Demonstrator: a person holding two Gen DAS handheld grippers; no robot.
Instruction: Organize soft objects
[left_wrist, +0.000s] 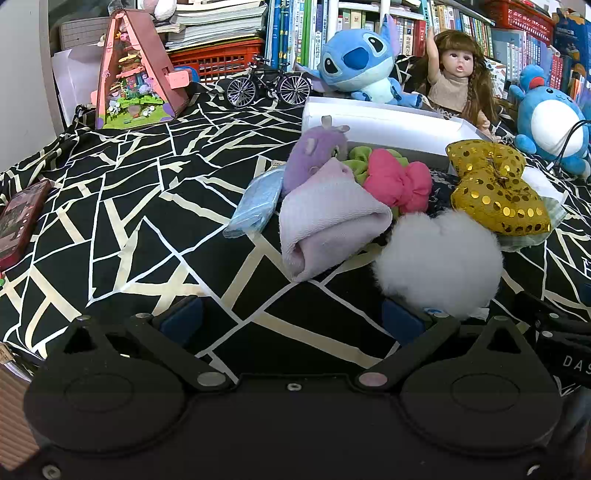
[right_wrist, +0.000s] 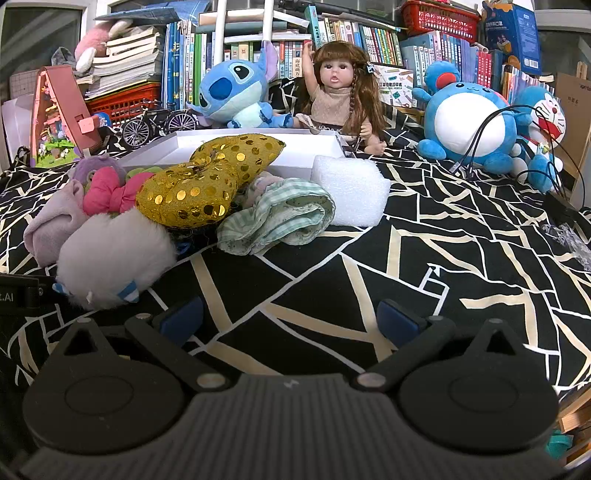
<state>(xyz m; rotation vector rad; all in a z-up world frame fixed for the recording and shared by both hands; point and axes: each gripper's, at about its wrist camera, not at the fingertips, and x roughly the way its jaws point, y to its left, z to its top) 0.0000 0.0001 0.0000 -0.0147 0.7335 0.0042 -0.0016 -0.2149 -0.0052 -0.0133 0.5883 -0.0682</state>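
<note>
A heap of soft things lies on the black-and-white cloth before a white box (left_wrist: 380, 123) (right_wrist: 258, 146): a white fluffy plush (left_wrist: 439, 258) (right_wrist: 114, 254), a gold sequin bow (left_wrist: 495, 188) (right_wrist: 207, 184), a rolled lilac cloth (left_wrist: 328, 221) (right_wrist: 51, 225), a pink bow (left_wrist: 399, 181) (right_wrist: 110, 192), a purple plush (left_wrist: 314, 155), a green striped cloth (right_wrist: 280, 218) and a white foam block (right_wrist: 351, 190). My left gripper (left_wrist: 291, 321) is open and empty, its right finger beside the fluffy plush. My right gripper (right_wrist: 291, 319) is open and empty, right of the heap.
Behind the box sit a Stitch plush (left_wrist: 362, 62) (right_wrist: 236, 92), a doll (left_wrist: 458, 81) (right_wrist: 340, 92), a blue round plush (right_wrist: 469, 122) and a Doraemon (right_wrist: 543, 122). A model bicycle (left_wrist: 267, 83), a toy house (left_wrist: 136, 70) and a phone (left_wrist: 18, 221) stand left. Bookshelves line the back.
</note>
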